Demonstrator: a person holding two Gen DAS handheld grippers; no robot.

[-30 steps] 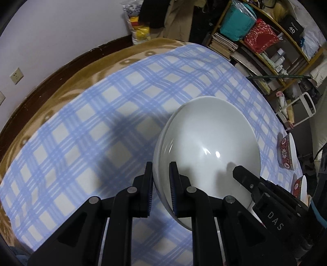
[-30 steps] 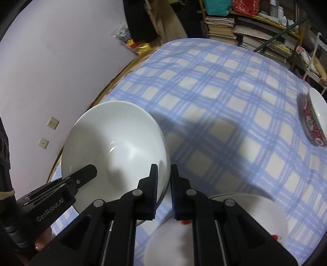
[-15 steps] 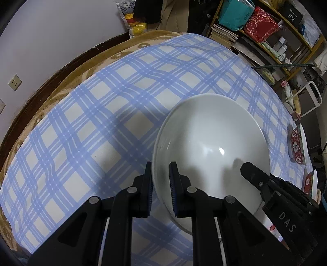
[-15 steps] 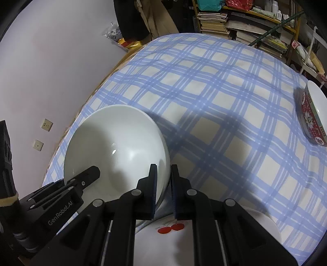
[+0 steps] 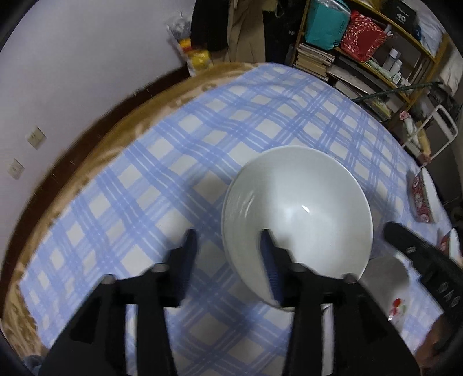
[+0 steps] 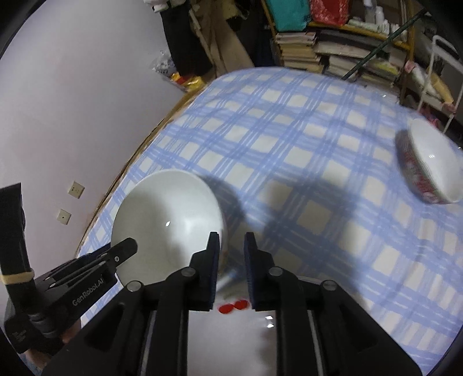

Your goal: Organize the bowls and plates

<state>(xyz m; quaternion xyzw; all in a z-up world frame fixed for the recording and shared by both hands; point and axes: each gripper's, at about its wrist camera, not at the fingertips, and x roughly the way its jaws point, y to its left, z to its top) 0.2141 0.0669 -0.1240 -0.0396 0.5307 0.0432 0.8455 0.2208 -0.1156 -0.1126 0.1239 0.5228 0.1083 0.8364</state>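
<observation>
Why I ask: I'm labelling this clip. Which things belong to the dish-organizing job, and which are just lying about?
Belongs to the job: white bowl; red-patterned bowl; white plate with red marks; left gripper and right gripper, both open at the white bowl's rim.

Just lying about: stacked books; teal bag; red bag; wall sockets; checked cloth.

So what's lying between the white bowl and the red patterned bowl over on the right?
Nothing: in the right wrist view, only bare blue checked cloth and shadows lie between the white bowl and the red patterned bowl.
</observation>
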